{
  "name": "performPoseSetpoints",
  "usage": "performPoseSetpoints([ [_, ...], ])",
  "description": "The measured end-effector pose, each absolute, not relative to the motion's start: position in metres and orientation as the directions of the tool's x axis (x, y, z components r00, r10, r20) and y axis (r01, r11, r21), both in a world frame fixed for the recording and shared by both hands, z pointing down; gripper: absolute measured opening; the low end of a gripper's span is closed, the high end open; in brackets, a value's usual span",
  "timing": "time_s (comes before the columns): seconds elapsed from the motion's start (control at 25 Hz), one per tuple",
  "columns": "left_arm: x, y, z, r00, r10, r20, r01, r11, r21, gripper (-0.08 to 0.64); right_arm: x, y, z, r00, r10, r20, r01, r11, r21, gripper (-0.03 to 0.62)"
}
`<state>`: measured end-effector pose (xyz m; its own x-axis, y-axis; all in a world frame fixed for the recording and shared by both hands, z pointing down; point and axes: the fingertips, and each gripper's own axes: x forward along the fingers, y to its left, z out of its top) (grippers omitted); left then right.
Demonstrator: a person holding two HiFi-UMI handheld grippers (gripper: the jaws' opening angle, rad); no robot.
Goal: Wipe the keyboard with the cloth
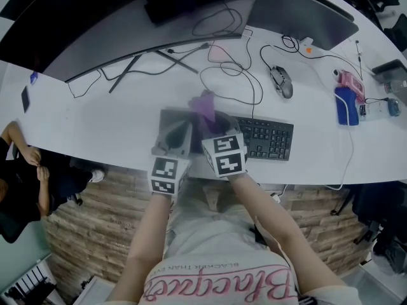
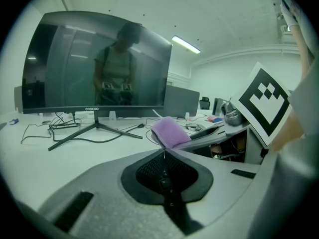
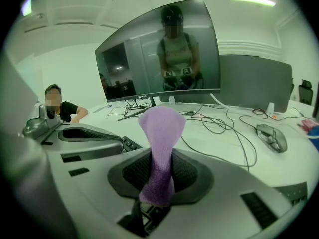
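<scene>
The right gripper (image 3: 158, 169) pinched the purple cloth (image 3: 160, 128), which stood up from between its jaws above the keyboard (image 1: 267, 138) (black, on the white desk (image 1: 114, 119)). The left gripper (image 2: 164, 153) hovered just beside it, jaws pressed together on nothing.

The black rectangular keyboard (image 1: 267, 138) is uncovered on its right half only. Over its left half stand the left gripper (image 2: 163, 153), jaws together, and beside it the right gripper (image 3: 158, 156), clamped on a purple fabric cloth (image 3: 162, 128) that juts toward the monitor. Bare white desk top (image 1: 95, 122) lies left of the grippers. Behind the keyboard, looped black cables (image 1: 232, 75) cross the surface. A grey computer mouse (image 1: 282, 81) sits at the right rear, apart from the keyboard. The thin black monitor stand legs (image 1: 137, 61) spread at the left rear.
</scene>
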<state>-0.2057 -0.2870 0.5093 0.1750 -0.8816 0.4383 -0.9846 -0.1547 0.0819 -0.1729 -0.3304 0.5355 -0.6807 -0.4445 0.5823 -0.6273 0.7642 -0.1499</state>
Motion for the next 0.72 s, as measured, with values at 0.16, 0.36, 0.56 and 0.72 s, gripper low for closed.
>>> performPoseSetpoints([
  [0.16, -0.188, -0.294, 0.509, 0.187, -0.88, 0.437, -0.982, -0.168, 0.081, 0.008, -0.154, -0.336, 0.536, -0.673, -0.453, 0.584, -0.638, 0.755, -0.15, 0.089],
  [0.36, -0.161, -0.303, 0.511, 0.212, -0.872, 0.442, -0.977, -0.196, 0.083, 0.008, -0.128, -0.344, 0.537, -0.663, -0.466, 0.586, -0.653, 0.743, -0.147, 0.089],
  [0.56, -0.134, -0.313, 0.511, 0.228, -0.868, 0.442, -0.973, -0.213, 0.083, 0.008, -0.101, -0.352, 0.537, -0.653, -0.474, 0.591, -0.663, 0.735, -0.144, 0.089],
  [0.72, -0.113, -0.319, 0.511, 0.237, -0.865, 0.442, -0.97, -0.232, 0.067, 0.008, -0.081, -0.358, 0.536, -0.651, -0.479, 0.589, -0.665, 0.734, -0.138, 0.089],
])
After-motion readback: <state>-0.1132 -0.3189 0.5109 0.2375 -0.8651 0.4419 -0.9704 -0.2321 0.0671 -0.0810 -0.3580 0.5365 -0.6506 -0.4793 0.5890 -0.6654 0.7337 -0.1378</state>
